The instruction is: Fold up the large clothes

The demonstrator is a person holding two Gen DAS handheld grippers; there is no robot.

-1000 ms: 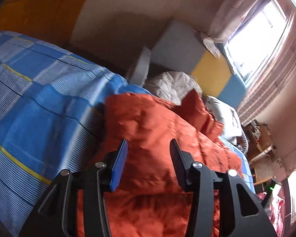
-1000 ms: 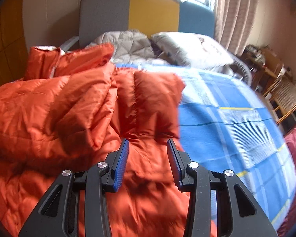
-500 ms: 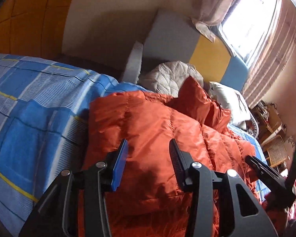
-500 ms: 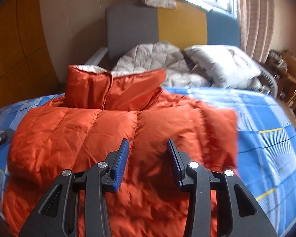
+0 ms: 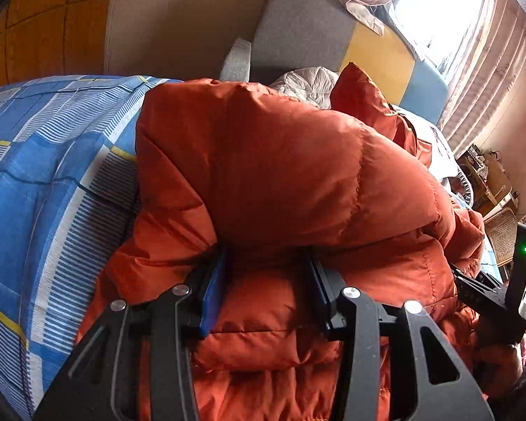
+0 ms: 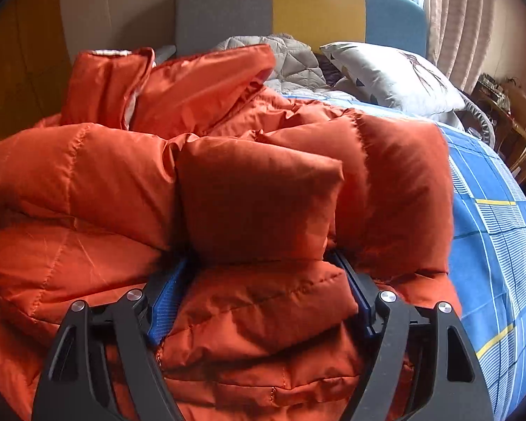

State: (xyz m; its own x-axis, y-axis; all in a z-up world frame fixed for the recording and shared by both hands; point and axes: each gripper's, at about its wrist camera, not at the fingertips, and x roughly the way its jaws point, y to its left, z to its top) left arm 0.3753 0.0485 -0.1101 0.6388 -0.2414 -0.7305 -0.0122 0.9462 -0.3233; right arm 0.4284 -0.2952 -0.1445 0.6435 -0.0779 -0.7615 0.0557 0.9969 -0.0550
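Your orange puffer jacket (image 6: 256, 193) lies bunched on the bed's blue checked sheet (image 5: 49, 182), its collar toward the headboard (image 6: 270, 3). Your left gripper (image 5: 266, 270) has a padded fold between its part-open jaws; I cannot tell whether the pads press it. Your right gripper (image 6: 263, 280) is opening, its jaws wide around another fold.
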